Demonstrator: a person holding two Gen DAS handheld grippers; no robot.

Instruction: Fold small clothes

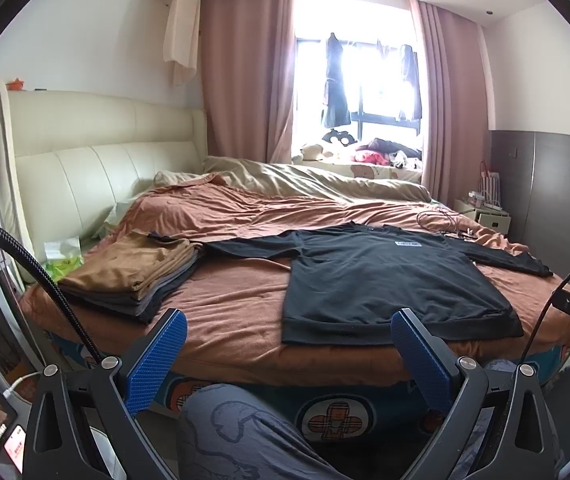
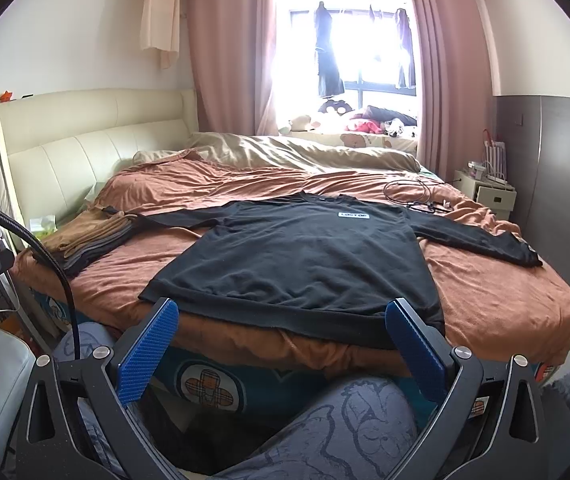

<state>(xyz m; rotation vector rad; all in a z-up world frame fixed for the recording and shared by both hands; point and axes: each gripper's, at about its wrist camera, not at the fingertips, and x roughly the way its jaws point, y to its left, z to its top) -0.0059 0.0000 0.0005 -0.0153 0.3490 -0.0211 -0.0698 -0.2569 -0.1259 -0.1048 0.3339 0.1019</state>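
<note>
Sweatshirt (image 2: 305, 256) laid flat and face up on the bed (image 2: 505, 304), black, centre of the right wrist frame, both long sleeves spread wide, hem at the near edge. And there's the stack of folded clothes (image 1: 125, 276) at middle left of the left wrist view, tan piece on top, with one sleeve's cuff reaching just onto it.

Both tools are up and ready: left gripper (image 1: 285, 340) spread wide and empty, short of the hem; right gripper (image 2: 281, 328) likewise wide and carrying nothing, framing the hem from the near side.

The fold looks not yet begun. My read: sleeves first. Pinch each cuff low, catching only the sleeve and not the orange bedspread beneath, lift it clear of that stack, and lay it across the chest. A cable (image 2: 409, 192) lies just beyond the shoulder at upper right, so stay off it. Then take both hem corners together and carry them evenly to the collar.
</note>
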